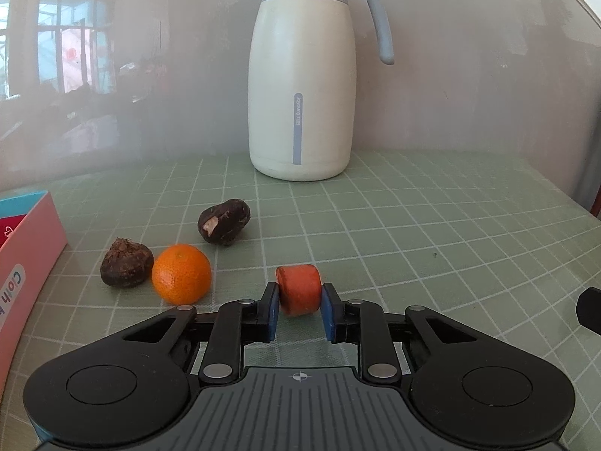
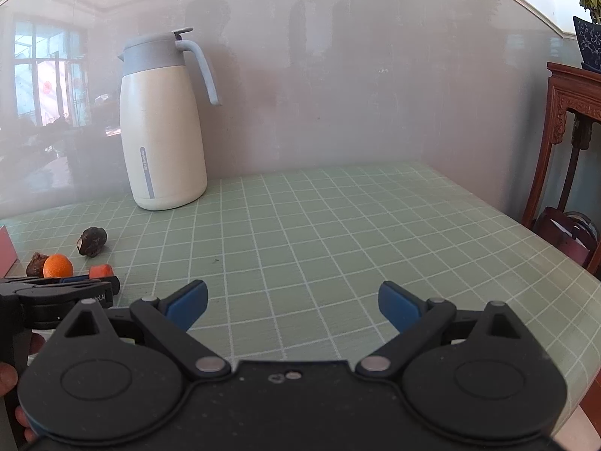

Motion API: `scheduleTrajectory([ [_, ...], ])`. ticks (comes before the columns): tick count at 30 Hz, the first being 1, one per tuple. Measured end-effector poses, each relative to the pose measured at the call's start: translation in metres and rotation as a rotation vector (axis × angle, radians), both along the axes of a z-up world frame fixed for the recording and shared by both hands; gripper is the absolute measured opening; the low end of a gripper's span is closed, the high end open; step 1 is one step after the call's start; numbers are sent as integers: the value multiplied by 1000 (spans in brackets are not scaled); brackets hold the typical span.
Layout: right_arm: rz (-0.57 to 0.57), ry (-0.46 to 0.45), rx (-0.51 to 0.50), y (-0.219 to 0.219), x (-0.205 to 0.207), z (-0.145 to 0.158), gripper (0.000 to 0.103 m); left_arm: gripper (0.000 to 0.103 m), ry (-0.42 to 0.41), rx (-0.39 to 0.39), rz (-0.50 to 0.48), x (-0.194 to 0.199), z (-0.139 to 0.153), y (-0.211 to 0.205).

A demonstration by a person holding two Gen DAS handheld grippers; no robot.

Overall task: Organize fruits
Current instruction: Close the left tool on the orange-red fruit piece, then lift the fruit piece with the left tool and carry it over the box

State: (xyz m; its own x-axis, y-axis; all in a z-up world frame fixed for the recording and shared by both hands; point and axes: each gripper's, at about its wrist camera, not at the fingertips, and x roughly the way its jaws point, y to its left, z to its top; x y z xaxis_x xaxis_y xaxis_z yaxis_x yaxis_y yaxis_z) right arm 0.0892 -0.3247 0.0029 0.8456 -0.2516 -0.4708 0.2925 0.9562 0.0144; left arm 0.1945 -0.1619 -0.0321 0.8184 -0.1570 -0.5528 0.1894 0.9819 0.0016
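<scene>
My left gripper (image 1: 299, 297) is shut on a short orange carrot piece (image 1: 299, 288), its blue pads pressing both sides, just above the green grid mat (image 1: 413, 233). To its left lie a mandarin orange (image 1: 181, 273) and a dark brown water chestnut (image 1: 126, 262), touching each other. A second dark chestnut (image 1: 224, 221) lies behind them. My right gripper (image 2: 293, 300) is open and empty over the mat's middle. In the right wrist view the left gripper (image 2: 75, 289) sits at far left with the carrot piece (image 2: 100, 271), the orange (image 2: 57, 266) and both chestnuts (image 2: 92, 241).
A tall white thermos jug (image 1: 302, 86) with a grey lid stands at the back by the wall, also in the right wrist view (image 2: 163, 131). A pink and blue box (image 1: 22, 259) is at the left edge. A wooden stand (image 2: 571, 143) is beyond the table's right edge.
</scene>
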Motion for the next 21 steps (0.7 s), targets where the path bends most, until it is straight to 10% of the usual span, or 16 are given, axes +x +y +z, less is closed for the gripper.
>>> scheduleTrajectory([
  [21, 39, -12, -6, 18, 9, 6, 98, 22, -151, 16, 57, -29, 39, 45],
])
